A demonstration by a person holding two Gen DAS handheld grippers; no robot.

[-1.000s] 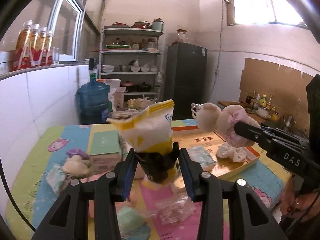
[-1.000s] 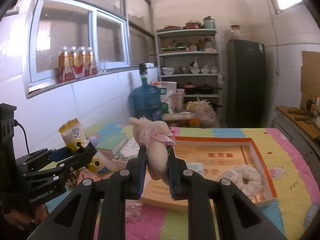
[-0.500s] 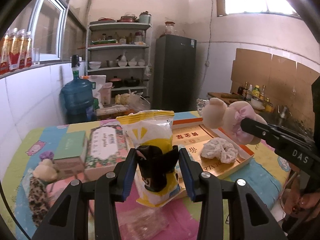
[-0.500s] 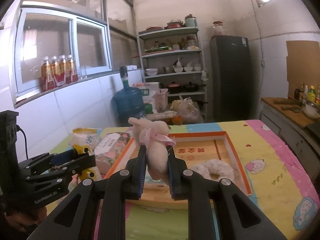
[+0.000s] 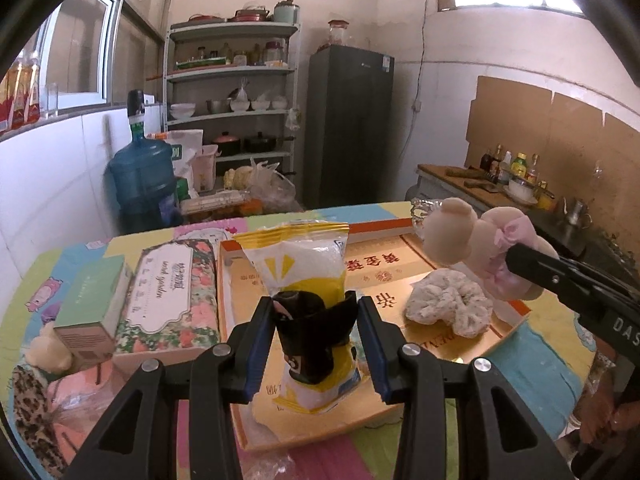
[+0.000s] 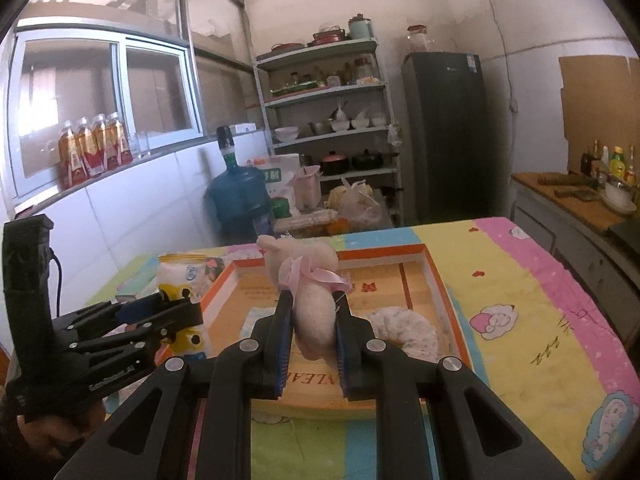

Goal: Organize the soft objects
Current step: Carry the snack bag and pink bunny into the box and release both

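While both are hovering over the orange-rimmed tray on the bench, the left hand-held gripper is clamping a yellow-and-white snack bag upright, and the right hand-held gripper is pinching a pink plush bear. White scrunchie is lying inside the tray.

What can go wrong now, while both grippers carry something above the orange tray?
1. The left gripper pinches the yellow bag only at its middle; the limp bag might slip or tear.
2. The right gripper holds the plush toy by its lower body, so the heavy head could tip it out.
3. A white scrunchie already lies in the tray; the toy may land on it.
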